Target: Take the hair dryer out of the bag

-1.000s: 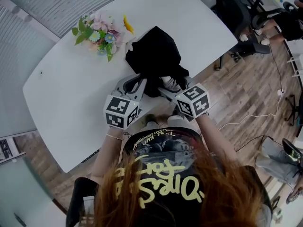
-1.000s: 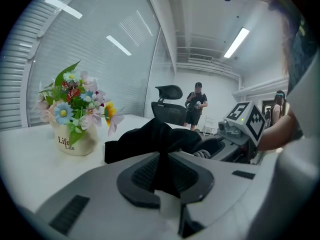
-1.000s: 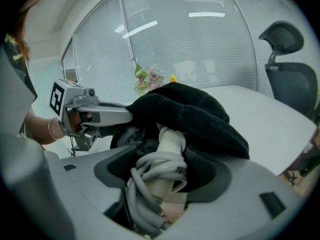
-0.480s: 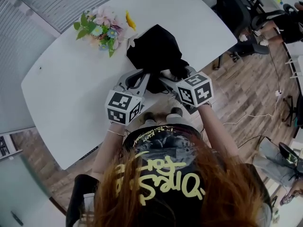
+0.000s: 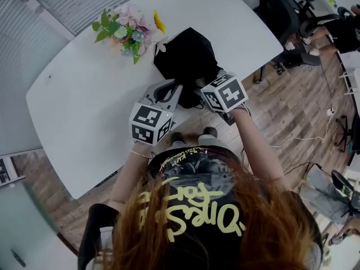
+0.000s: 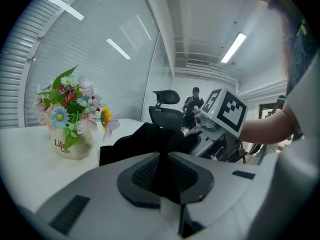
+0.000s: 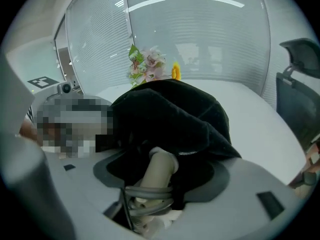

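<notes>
A black cloth bag (image 5: 188, 55) lies on the white table (image 5: 84, 100) near its front edge. My left gripper (image 5: 170, 90) is at the bag's near left corner; in the left gripper view it (image 6: 162, 159) is shut on a fold of the black bag (image 6: 145, 141). My right gripper (image 5: 201, 88) reaches into the bag's near right side. In the right gripper view the jaws (image 7: 160, 176) are closed on the beige handle of the hair dryer (image 7: 159, 169), which has a grey cord wound round it. The dryer's head is hidden inside the bag (image 7: 170, 114).
A vase of artificial flowers (image 5: 126, 30) stands on the table just behind and left of the bag, also in the left gripper view (image 6: 70, 124). Office chairs (image 5: 281, 16) stand beyond the table's right end. A person (image 6: 194, 104) stands far off.
My right gripper has moved left and further onto the bag's opening and tipped steeper. The left gripper has kept its hold and barely moved.
</notes>
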The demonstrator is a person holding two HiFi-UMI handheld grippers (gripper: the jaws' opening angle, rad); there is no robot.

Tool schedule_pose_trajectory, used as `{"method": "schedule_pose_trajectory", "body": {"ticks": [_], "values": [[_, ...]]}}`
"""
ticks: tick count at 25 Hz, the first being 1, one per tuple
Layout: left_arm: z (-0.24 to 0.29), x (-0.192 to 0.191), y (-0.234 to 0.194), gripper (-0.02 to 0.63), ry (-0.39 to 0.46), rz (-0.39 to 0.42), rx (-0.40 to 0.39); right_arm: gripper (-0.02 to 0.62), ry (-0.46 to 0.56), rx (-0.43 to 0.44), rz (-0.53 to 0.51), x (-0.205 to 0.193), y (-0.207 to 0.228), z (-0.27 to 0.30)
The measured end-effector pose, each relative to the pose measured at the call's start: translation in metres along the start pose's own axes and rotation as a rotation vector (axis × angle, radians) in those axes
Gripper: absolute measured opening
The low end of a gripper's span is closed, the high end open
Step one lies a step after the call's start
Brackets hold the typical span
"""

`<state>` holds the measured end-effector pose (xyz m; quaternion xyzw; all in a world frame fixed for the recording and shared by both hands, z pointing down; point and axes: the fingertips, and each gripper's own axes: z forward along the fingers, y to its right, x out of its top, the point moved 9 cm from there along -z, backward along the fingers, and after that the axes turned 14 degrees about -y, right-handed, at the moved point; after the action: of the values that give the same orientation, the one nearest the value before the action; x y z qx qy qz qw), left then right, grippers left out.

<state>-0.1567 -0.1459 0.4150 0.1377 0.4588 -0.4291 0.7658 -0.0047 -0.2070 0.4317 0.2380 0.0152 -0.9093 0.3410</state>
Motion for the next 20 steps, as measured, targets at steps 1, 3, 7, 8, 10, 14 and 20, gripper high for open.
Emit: {"method": "schedule_pose_trajectory", "body": {"ticks": [1, 3, 7, 8, 10, 14, 20], "values": [[0.000, 0.000, 0.000, 0.031, 0.001, -0.001, -0.002, 0.306, -0.017, -0.004, -0.010, 0.000, 0.000, 0.001], [0.001, 0.001, 0.001, 0.031, 0.001, 0.001, -0.007, 0.305, -0.064, -0.010, -0.030, 0.001, 0.000, 0.006], [0.003, 0.001, 0.003, 0.029, 0.001, 0.006, -0.019, 0.262, -0.136, -0.030, -0.078, 0.002, -0.004, 0.013], [0.003, 0.001, 0.004, 0.029, 0.001, 0.007, -0.021, 0.262, -0.138, -0.033, -0.084, 0.002, -0.004, 0.013], [0.003, 0.002, 0.004, 0.029, 0.001, 0.006, -0.023, 0.262, -0.148, -0.044, -0.097, 0.004, -0.005, 0.012], [0.001, 0.002, 0.005, 0.029, 0.008, -0.004, -0.029, 0.262, -0.195, -0.039, -0.135, 0.007, -0.007, 0.015], [0.004, 0.001, 0.003, 0.029, 0.008, 0.001, -0.032, 0.212, -0.209, -0.005, -0.100, 0.009, 0.000, 0.018]]}}
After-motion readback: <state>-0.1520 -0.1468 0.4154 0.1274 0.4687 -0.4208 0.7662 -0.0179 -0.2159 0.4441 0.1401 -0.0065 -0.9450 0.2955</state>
